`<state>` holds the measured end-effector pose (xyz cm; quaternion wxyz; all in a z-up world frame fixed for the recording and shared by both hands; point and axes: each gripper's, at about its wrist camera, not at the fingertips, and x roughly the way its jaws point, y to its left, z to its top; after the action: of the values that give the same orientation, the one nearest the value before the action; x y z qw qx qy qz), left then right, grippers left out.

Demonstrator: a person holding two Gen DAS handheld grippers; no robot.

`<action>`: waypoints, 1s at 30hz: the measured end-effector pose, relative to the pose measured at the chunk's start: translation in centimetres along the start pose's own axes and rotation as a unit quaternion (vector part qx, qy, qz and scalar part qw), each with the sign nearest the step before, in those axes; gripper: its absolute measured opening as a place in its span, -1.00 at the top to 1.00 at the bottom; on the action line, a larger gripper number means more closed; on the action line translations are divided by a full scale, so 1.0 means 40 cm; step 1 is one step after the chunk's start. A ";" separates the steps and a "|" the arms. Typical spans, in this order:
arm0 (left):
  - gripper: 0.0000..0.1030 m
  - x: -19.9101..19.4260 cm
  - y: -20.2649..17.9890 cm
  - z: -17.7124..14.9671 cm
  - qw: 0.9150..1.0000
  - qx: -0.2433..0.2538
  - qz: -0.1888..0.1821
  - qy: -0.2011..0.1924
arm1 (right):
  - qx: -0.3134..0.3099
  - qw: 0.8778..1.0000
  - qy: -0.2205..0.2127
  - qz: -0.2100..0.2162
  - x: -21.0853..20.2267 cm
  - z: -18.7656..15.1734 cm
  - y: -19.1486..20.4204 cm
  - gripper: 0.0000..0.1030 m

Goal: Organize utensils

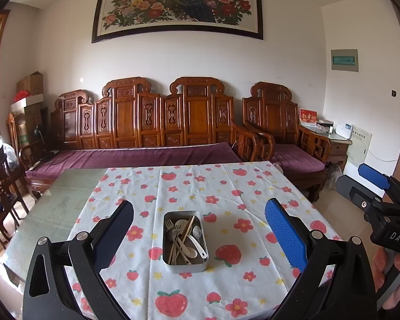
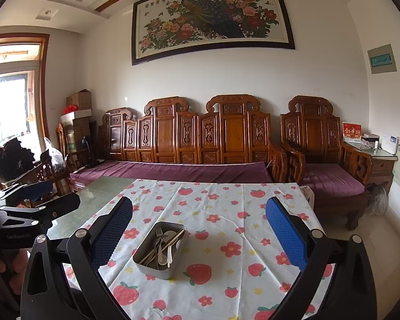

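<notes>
A rectangular metal tin (image 1: 185, 265) stands on the strawberry-print tablecloth (image 1: 226, 186). It holds mixed utensils: a metal fork (image 1: 170, 226), white spoons (image 1: 197, 242), wooden chopsticks (image 1: 188, 226). My left gripper (image 1: 198, 229) is open and empty, raised above the table with the tin between its fingers in view. In the right wrist view the tin (image 2: 160, 250) sits ahead and slightly left. My right gripper (image 2: 198, 229) is open and empty, also raised. It shows at the right edge of the left wrist view (image 1: 373, 186). The left gripper shows at the left edge of the right wrist view (image 2: 26, 200).
The cloth covers the right part of a glass-topped table (image 1: 53, 208). A carved wooden sofa with purple cushions (image 1: 146, 154) stands behind the table, an armchair (image 1: 288, 146) to its right. Wooden chairs (image 1: 0, 186) stand at the left.
</notes>
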<state>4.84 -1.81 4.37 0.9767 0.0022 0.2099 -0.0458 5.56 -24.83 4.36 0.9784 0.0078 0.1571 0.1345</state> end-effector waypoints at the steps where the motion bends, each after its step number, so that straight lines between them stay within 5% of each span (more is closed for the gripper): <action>1: -0.85 0.003 0.000 0.000 1.000 0.000 0.000 0.000 | 0.000 1.000 -0.001 0.000 0.001 -0.001 0.002 -0.95; 30: -0.85 -0.003 -0.010 -0.004 1.000 0.001 -0.001 -0.004 | 0.001 1.000 -0.005 0.002 -0.002 -0.002 0.019 -0.95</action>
<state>4.65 -2.18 4.26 0.9774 0.0030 0.2061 -0.0474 5.28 -24.13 4.34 0.9788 0.0101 0.1527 0.1363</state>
